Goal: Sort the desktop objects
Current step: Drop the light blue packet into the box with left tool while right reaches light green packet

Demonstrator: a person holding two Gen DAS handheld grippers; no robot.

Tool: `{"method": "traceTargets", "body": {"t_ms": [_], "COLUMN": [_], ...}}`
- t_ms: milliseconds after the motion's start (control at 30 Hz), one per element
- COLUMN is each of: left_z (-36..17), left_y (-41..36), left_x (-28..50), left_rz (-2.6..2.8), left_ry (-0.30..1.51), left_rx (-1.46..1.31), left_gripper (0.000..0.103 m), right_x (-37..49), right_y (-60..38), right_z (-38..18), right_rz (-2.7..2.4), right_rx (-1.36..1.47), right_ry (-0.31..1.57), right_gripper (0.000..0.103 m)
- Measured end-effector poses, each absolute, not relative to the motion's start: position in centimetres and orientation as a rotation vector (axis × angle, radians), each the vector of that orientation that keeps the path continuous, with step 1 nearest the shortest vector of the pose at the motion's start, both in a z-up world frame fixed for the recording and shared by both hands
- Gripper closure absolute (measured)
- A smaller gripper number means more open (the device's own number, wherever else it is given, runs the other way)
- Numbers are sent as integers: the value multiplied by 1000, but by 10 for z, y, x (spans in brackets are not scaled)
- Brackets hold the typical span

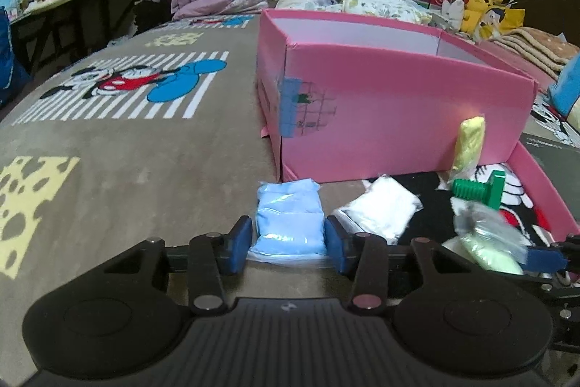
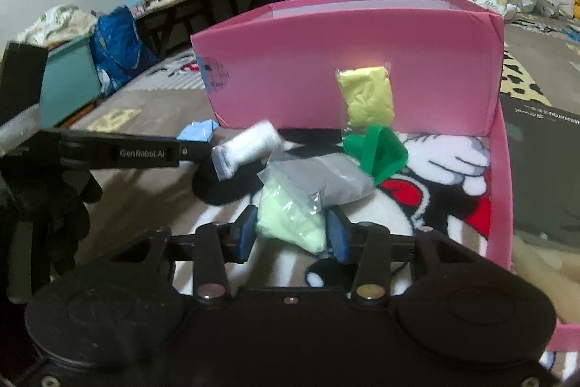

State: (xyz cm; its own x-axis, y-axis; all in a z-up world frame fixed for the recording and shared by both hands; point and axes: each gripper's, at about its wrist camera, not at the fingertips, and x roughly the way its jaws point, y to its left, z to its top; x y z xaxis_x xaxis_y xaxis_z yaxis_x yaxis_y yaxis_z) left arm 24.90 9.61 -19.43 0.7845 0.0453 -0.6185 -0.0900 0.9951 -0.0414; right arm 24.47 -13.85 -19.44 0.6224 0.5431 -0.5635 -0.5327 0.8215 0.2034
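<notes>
Both grippers at the pick-up step, each with a clay packet between its jaws.
Left gripper (image 1: 288,243) clamps the sky-blue plastic-wrapped clay packet (image 1: 289,218) on the cartoon-print blanket (image 1: 127,147); right gripper (image 2: 291,236) clamps the pale-green bagged clay packet (image 2: 291,218). Next, judged: lift both over the wall of the open pink cardboard box (image 1: 398,104).

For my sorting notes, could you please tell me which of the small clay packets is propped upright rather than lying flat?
The yellow packet: it stands on end, leaning against the pink box, above the green bolt.
</notes>
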Motion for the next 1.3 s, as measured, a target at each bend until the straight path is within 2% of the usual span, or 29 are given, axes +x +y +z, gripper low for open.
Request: {"method": "traceTargets", "body": {"t_ms": [333,833,1300], "left_z": [-172,-135,-75], "left_y": [85,89,79], "left_x": [227,223,271], "left_rz": [73,75,27], "left_ry": [626,675,648], "left_rx": [-22,-84,-25], "left_gripper": [62,62,61], "right_x": [239,221,224], "right_y": [-136,-110,-98], "right_z": [-196,-182,-184], "right_rz": [718,852,886], "right_rx": [12,-121,-187], "right_ry": [684,616,625], "right_gripper": [63,63,62]}}
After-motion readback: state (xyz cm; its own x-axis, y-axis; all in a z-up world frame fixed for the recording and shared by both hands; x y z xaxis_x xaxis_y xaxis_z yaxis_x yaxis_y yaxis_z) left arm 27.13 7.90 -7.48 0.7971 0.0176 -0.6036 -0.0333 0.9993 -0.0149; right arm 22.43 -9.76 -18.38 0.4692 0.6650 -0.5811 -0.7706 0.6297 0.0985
